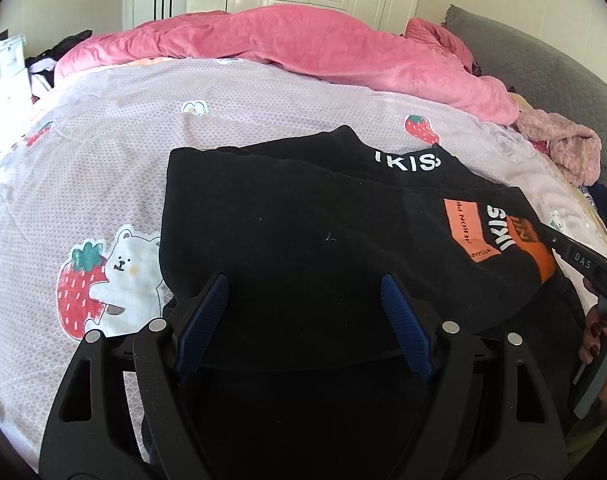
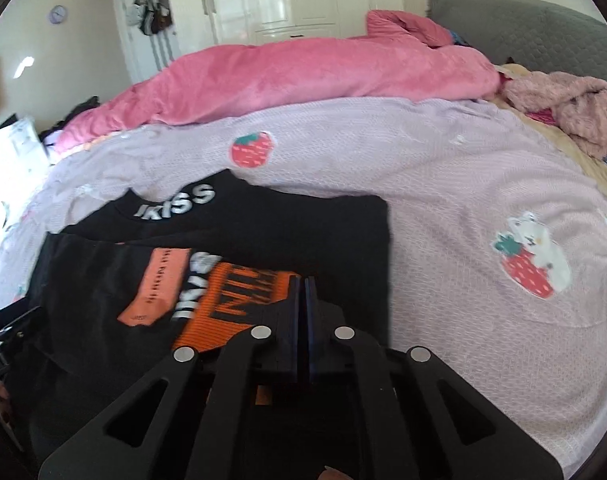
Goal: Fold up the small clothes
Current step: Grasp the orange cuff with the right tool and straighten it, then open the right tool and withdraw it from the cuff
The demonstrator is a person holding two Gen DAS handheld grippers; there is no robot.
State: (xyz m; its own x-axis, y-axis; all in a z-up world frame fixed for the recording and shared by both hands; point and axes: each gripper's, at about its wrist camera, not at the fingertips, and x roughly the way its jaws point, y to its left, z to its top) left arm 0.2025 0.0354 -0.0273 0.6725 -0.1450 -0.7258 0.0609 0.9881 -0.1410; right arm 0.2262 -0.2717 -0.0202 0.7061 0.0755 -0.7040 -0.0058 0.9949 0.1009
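Black garment (image 1: 303,216) lies on the bed's lilac strawberry-print cover (image 1: 103,160), centre of the left wrist view, lower left in the right wrist view. It looks partly folded: one layer with the orange print patch (image 2: 239,304) is already turned over the body, and the "IKISS" collar band (image 2: 175,200) shows beyond it at the far edge. The outline is roughly rectangular but not compact yet.

Left tongs (image 1: 303,300): spread wide, blue pads either side of the near hem, hovering over black fabric, nothing pinched as far as I can see.

Right tongs (image 2: 302,312): pressed together at the near edge of the orange patch. Cloth caught between the pads? Cannot tell; the pad faces look flush and the frame is blurred. In the left wrist view the right tongs come in from the right edge, onto the garment's right side, with a hand (image 1: 599,340) behind them.

Status, my read: mid-fold. Side or sleeve fold done; at least one more fold to halve it toward the collar, then flatten. Pink blanket (image 1: 303,52) and fluffy pink item (image 2: 575,112) at the far side are untouched; unclear if the latter is in scope.
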